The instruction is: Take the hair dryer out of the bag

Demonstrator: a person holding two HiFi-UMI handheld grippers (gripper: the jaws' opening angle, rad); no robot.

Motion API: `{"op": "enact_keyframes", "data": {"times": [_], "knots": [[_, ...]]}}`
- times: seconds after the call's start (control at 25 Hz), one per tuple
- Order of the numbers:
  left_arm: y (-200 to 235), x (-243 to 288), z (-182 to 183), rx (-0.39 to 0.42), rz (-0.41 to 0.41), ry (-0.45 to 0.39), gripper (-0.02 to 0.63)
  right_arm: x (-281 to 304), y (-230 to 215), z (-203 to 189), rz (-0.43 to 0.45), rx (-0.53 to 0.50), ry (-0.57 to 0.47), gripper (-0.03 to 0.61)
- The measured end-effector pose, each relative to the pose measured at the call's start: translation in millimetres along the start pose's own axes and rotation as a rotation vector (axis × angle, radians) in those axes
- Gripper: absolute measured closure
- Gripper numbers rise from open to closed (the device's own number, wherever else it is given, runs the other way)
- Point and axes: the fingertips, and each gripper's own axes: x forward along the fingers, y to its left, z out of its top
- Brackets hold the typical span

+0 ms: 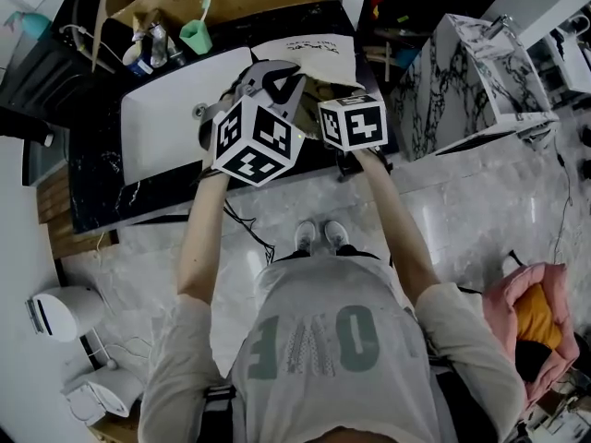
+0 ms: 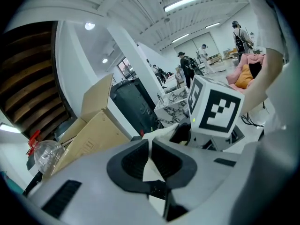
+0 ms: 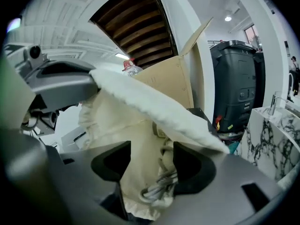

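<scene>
Left claw (image 2: 151, 161) is narrow, pinched on a thin edge of the cream bag (image 1: 319, 58), with that edge held up. Right claw (image 3: 150, 170) is wide and sits in the bag's bunched cloth. Cloth and a loop of grey cord (image 3: 157, 189) lie between its jaws, the cord against the right-hand pad. Can't tell if the pads press on anything. Body of the hair dryer isn't visible; only the cord shows, in the bag's folds. Bag is on the black marble bench (image 1: 92, 187), just right of the white sink (image 1: 166, 127). Both claws are side by side over it.
</scene>
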Motion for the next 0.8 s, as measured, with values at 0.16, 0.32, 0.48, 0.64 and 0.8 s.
{"op": "enact_keyframes", "data": {"times": [0.16, 0.32, 0.48, 0.64, 0.8], "knots": [[-5, -2, -1, 0.005, -0.019, -0.004, 0.568, 0, -11, -2, -0.056, 0.022, 0.006, 0.282], [-13, 3, 5, 0.022, -0.027, -0.012, 0.568, 14, -20, -3, -0.130, 0.000, 0.053, 0.282], [-8, 8, 4, -0.022, -0.018, -0.023, 0.568, 14, -14, -5, -0.083, -0.068, 0.089, 0.293], [-5, 9, 7, -0.030, -0.023, -0.048, 0.568, 18, -19, -4, -0.093, -0.094, 0.092, 0.311], [-14, 12, 17, 0.018, -0.010, -0.094, 0.568, 29, -27, -17, -0.083, -0.021, 0.175, 0.310]]}}
